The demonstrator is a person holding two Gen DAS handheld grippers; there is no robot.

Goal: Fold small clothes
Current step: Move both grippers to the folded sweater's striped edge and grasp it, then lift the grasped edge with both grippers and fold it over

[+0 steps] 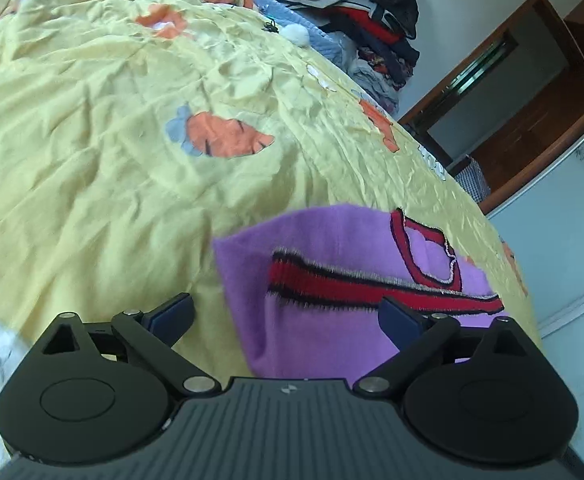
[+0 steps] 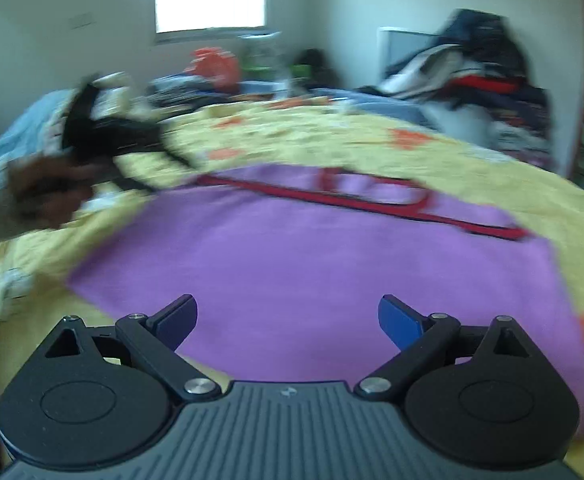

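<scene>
Both tongs are spread wide and pinch nothing. The left tongs [image 1: 286,314] hang over the bed [image 1: 92,160], with the purple top [image 1: 331,248] just ahead of them and to their right, its near corner reaching between the fingers. The right tongs [image 2: 288,316] point across the same top [image 2: 311,272], which lies flat and wide in front of them, red trim at its far edge. Beyond it on their left, the other tongs [image 2: 92,136] show, blurred, in a hand [image 2: 48,192]. The step looks like choosing the next fold: best to take two corners of one edge, pinch only the top and not the yellow sheet beneath, and carry them across evenly. No containers show; clothes are heaped loose in a pile [image 1: 371,12] far ahead.
</scene>
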